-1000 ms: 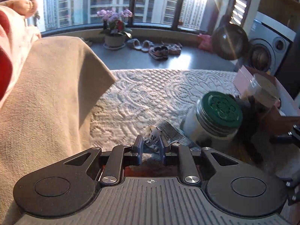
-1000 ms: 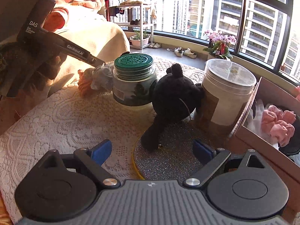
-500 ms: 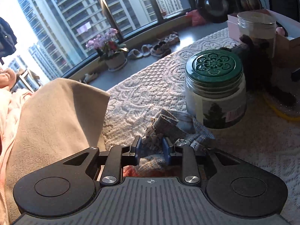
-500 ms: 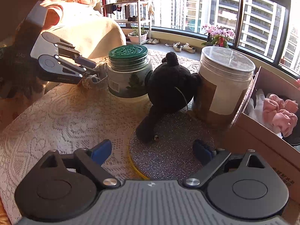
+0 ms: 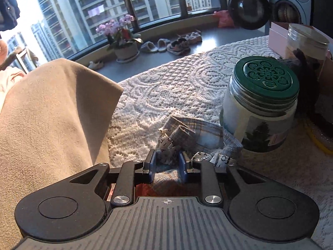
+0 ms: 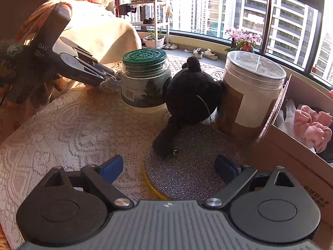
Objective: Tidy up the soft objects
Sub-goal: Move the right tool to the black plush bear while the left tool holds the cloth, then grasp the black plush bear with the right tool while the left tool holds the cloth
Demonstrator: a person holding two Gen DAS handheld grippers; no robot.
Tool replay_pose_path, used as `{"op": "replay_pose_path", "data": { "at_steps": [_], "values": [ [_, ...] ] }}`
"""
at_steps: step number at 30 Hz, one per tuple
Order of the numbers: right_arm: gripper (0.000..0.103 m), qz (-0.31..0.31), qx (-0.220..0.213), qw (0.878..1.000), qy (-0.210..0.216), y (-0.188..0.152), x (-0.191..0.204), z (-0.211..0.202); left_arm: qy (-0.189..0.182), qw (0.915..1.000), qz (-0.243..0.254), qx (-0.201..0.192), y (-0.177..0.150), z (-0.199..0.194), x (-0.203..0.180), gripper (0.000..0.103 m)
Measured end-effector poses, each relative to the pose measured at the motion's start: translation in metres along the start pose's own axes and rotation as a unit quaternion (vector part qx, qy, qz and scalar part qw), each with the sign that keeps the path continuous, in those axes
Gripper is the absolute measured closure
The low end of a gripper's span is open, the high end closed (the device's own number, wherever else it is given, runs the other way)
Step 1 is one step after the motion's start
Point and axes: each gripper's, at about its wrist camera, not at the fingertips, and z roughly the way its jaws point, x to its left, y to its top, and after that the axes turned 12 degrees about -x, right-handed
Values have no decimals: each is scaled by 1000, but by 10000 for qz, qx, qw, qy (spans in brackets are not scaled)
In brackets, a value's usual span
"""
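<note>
The left gripper (image 5: 166, 162) is seen at the lower centre of the left wrist view, lowered onto a grey plaid fabric item (image 5: 197, 133) with a lettered ribbon. Its jaws are closing, with a fold of that fabric between the blue pads (image 5: 151, 162); whether the pads already press on the cloth cannot be told. The fabric item lies on the white lace tablecloth (image 5: 166, 91), just beside and to the left of a glass jar with a green lid (image 5: 262, 104). A beige cloth (image 5: 52, 114) is draped over the left part of that frame.

In the right wrist view, the right gripper (image 6: 168, 166) is held released, its jaws set wide apart with nothing between them, at the lower centre of the frame above a glittery round mat (image 6: 191, 166). A black plush toy (image 6: 189, 91) is noted at the centre, its lower part resting on the mat and its body touching a clear tub with a brown label (image 6: 251, 95) to its right. The green-lidded jar (image 6: 145, 79) stands just left of the toy. At the right edge an open cardboard box (image 6: 291, 145) is recorded, with pink soft items (image 6: 314, 125) inside. The left gripper (image 6: 104, 77) is visible at the upper left, gripped by a gloved hand (image 6: 25, 79), its tip at the fabric beside the jar.
</note>
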Motion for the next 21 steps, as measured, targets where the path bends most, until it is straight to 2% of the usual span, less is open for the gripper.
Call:
{"op": "replay_pose_path", "data": {
  "at_steps": [5,8,14,21],
  "values": [
    [8,-157,-111,9997,-162,6,2,-6,60,9988,-479,14,-3,0,5,77],
    [8,-419,-335,9981,-302,20,5,-14,-55,9968,-793,20,-5,-3,11,80],
    [8,-1144,-574,9904,-512,53,14,-22,-196,9931,-1091,-391,-21,-22,11,91],
    [8,-2047,-411,9762,-591,69,30,9,-111,9908,-1121,-753,-22,-39,2,95]
  ]
}}
